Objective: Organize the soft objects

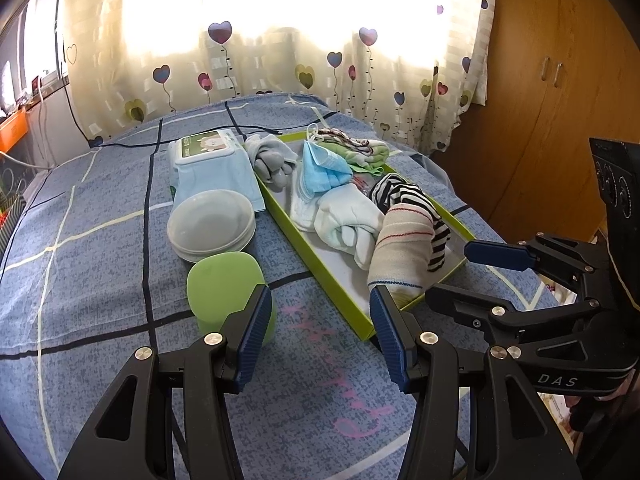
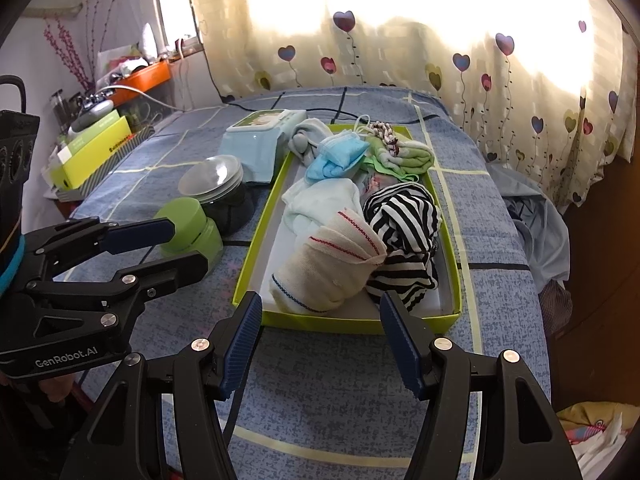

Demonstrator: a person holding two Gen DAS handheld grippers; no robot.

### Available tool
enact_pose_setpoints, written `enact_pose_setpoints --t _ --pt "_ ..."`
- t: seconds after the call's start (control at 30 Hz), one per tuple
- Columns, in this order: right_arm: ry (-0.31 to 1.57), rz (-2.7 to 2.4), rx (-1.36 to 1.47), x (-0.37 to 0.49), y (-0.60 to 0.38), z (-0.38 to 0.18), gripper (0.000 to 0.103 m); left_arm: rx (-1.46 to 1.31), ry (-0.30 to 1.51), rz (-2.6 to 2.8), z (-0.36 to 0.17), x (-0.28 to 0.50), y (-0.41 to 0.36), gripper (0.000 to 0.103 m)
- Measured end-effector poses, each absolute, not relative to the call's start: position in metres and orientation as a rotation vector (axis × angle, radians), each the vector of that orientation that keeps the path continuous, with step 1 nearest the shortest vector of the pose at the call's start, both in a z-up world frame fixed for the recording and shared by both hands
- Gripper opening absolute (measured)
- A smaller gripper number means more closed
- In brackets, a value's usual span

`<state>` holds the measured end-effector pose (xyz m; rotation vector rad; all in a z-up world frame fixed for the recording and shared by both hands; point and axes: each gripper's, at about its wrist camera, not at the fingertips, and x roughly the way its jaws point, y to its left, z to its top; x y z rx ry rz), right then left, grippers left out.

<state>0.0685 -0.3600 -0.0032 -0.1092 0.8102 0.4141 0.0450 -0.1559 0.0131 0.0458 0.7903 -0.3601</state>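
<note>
Hovering released and empty over the bed, both claws, left claw (image 1: 320,320) and right claw (image 2: 320,320), face the socks (image 2: 332,268) in the tray (image 2: 256,240) at twelve o'clock, seemingly awaiting a next pick.

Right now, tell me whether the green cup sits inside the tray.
No, the green cup stands on the bedspread, left of the tray.

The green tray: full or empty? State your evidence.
Nearly full. The green tray holds a beige sock, striped cloth and blue mask; little bare floor shows.

Both wrist views low, near, facing the shared tray (image 1: 320,276)
</note>
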Motion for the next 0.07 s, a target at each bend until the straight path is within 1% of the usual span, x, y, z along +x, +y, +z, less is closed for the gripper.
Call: enact_pose_setpoints --t 0.07 --pt "0.811 0.413 -0.109 0.0685 -0.3599 -0.0037 0.061 0.046 0.789 -0.363 0.0133 0.0449 -0.156 0.052"
